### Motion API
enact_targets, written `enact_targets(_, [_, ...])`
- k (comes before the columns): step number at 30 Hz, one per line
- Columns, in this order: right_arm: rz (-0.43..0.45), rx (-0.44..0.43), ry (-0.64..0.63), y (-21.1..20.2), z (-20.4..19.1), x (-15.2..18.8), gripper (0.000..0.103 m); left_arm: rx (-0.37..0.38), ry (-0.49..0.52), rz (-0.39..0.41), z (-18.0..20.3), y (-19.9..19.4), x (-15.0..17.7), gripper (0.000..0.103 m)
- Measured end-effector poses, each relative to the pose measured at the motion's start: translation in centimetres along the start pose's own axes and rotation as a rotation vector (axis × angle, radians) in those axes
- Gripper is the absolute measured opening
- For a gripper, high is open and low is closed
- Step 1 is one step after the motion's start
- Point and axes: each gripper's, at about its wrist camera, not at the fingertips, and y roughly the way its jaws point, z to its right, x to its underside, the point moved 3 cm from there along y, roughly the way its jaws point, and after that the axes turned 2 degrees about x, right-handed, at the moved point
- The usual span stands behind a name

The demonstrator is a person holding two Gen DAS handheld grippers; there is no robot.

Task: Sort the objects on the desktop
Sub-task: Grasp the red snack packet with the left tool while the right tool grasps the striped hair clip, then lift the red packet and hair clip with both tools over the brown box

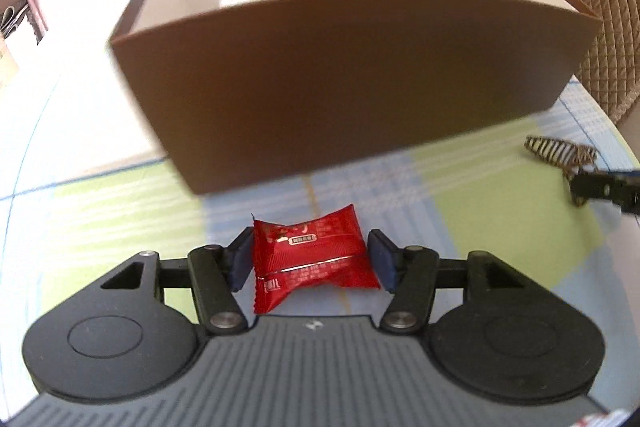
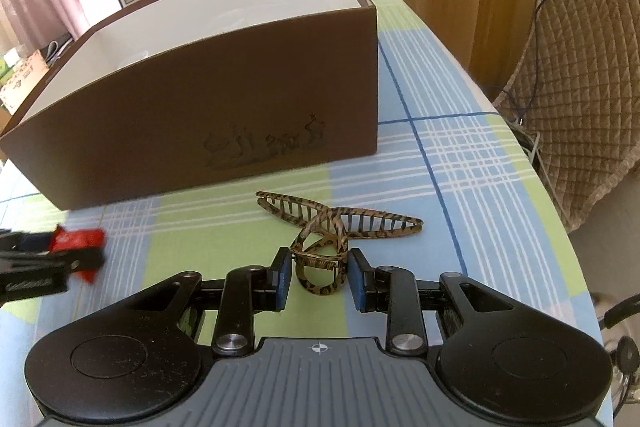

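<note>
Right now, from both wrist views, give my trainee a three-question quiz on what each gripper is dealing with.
1. True or false: the red snack packet sits between the fingers of the left gripper.
2. What lies between the pads of the right gripper? A) a pen B) the tortoiseshell hair claw C) a spoon
3. Fill in: the brown box has a ____ inside lining.

Key: 1 true. 2 B; the pads flank its handle end, with small gaps visible. 3 white.
</note>
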Motion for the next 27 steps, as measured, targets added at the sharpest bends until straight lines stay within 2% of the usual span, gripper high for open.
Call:
enact_targets(7, [-0.008, 0.008, 0.032, 0.5, 0.0, -0.1, 0.031, -0.034, -0.078, -0.019, -2.4, -1.6, 1.7, 0.055])
enact_targets(12, [-0.004, 0.026, 0.028, 1.1, -0.5, -0.5, 0.042, -0.043, -0.081, 0.002, -2.8, -2.2, 1.4, 0.056])
enact_targets(16, [-0.001, 0.043, 0.013, 1.7, -0.8, -1.0, 0.043, -0.041, -0.08, 0.005, -2.8, -2.5, 1.4, 0.056])
enact_targets(24, [0.018, 0.07, -0.021, 2.4, -1.2, -1.5, 0.042, -0.042, -0.071, 0.003, -1.9, -2.5, 1.6, 0.056])
enact_targets(25, [0.02, 0.073, -0.029, 2.4, -1.3, -1.5, 0.041, -0.042, -0.071, 0.002, -1.9, -2.5, 1.6, 0.056])
enact_targets(27, [0.026, 0.079, -0.053, 2.3, -1.3, -1.3, 0.028, -0.042, -0.072, 0.002, -1.8, -2.4, 1.6, 0.056])
